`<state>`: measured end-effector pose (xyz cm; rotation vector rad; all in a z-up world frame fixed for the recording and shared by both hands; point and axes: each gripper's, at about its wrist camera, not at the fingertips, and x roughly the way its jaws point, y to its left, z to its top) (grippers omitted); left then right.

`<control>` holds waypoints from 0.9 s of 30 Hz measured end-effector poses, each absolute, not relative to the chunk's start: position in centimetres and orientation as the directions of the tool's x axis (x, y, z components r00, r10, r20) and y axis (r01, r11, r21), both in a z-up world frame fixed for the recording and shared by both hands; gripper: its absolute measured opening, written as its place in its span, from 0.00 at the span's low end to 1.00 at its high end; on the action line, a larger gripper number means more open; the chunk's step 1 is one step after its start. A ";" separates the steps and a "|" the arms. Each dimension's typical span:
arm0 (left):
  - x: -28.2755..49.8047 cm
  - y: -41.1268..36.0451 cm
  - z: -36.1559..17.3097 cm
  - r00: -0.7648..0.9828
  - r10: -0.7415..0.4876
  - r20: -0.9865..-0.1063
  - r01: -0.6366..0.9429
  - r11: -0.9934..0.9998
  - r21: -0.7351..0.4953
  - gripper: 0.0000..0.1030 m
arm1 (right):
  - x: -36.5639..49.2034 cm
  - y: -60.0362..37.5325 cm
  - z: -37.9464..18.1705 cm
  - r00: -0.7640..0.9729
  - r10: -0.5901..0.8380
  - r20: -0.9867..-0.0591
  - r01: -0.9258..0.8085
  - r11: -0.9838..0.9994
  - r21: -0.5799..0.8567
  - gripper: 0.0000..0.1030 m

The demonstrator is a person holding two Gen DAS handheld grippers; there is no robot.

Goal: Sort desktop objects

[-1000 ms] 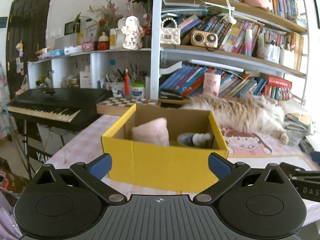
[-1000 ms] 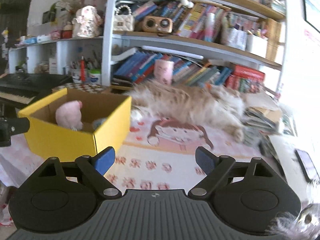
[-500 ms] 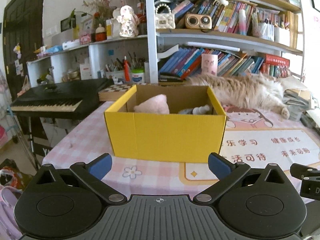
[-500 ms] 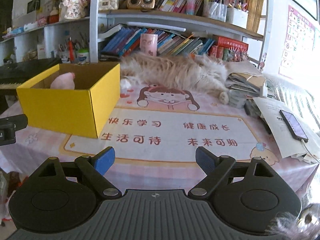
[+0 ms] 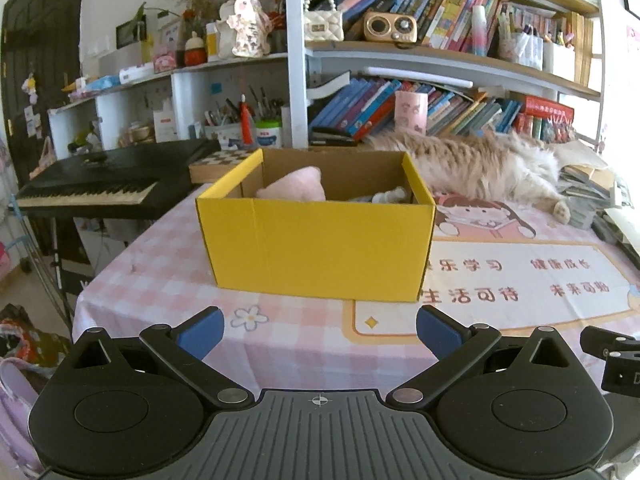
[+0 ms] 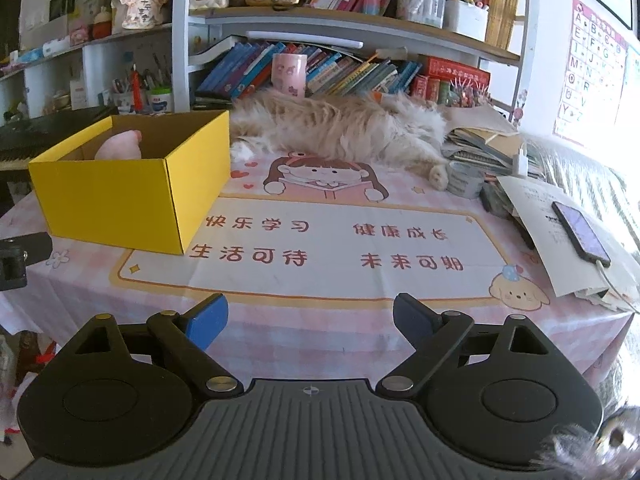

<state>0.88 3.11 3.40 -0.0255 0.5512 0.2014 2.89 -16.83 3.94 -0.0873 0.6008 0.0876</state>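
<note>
A yellow cardboard box (image 5: 320, 246) stands on the pink checked tablecloth (image 5: 160, 280), left of the printed mat (image 6: 320, 248). Inside it lie a pink plush (image 5: 294, 188) and a grey-white item (image 5: 386, 196). The box also shows in the right wrist view (image 6: 120, 196) with the plush (image 6: 120, 148). My left gripper (image 5: 320, 330) is open and empty, held off the table's near edge in front of the box. My right gripper (image 6: 310, 320) is open and empty, before the mat.
A long-haired cat (image 6: 344, 130) lies along the back of the table. Stacked papers with a phone (image 6: 582, 234) and a grey cup (image 6: 464, 178) sit at the right. A keyboard piano (image 5: 104, 188) stands left. Bookshelves (image 5: 440, 64) rise behind.
Both grippers have pulled back from the box toward the table's near edge. The box now looks farther off. Both stay open and empty.
</note>
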 end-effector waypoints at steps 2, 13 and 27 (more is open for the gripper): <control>0.8 3.0 3.3 0.828 0.182 -0.531 -0.195 0.980 0.033 1.00 | 2.7 -17.0 3.9 0.819 0.062 -0.571 -0.110 0.993 -0.051 0.87; 0.3 2.4 3.5 0.831 0.176 -0.528 -0.181 0.983 0.042 1.00 | 2.3 -17.2 3.9 0.818 0.071 -0.571 -0.119 0.992 -0.046 0.87; -0.3 1.6 3.6 0.826 0.154 -0.543 -0.150 0.987 0.051 1.00 | 2.1 -18.0 3.7 0.808 0.083 -0.584 -0.114 0.993 -0.017 0.87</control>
